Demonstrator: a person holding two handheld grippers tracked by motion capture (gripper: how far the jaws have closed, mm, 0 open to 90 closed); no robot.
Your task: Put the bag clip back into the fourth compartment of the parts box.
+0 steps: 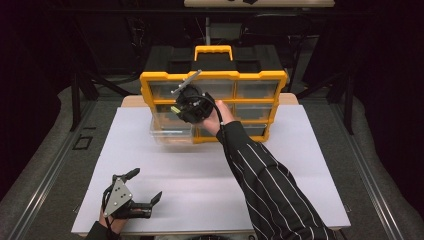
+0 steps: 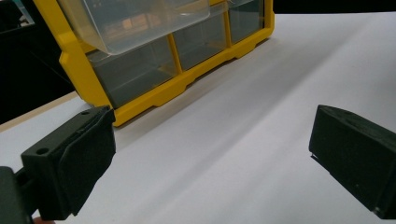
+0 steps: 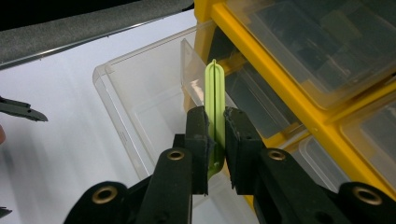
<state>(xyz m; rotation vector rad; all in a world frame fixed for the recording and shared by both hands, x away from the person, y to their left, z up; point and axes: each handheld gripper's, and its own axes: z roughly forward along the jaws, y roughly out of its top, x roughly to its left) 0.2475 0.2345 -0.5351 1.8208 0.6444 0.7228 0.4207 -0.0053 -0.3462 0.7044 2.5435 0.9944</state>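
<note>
Your right gripper (image 3: 215, 154) is clamped on a slim pale-green plastic piece (image 3: 215, 100), which stands on edge between the pads with its rounded tip poking up past them, right over the clear drawer (image 3: 140, 107) pulled out of the yellow organiser (image 1: 214, 102). Judging by its thinness, that piece is light and fairly stiff, but smooth and narrow, so it could pivot or slip if your grip slackens; you hold it low on its length, which looks sound, though a hold nearer its middle would steady it more. The drawer is thin clear plastic, likely light and easy to nudge, hanging out of the middle row at the cabinet's left. In the high view the organiser sits at 12 o'clock on the white table top (image 1: 200, 190), and your left gripper (image 1: 145, 187) rests near 7 o'clock with its jaws spread wide and nothing between them. The table top is flat, matte and bare around your hands, so a dropped piece should stay put. Around the table the room is dark, with black framing behind and grey flooring at both sides.
</note>
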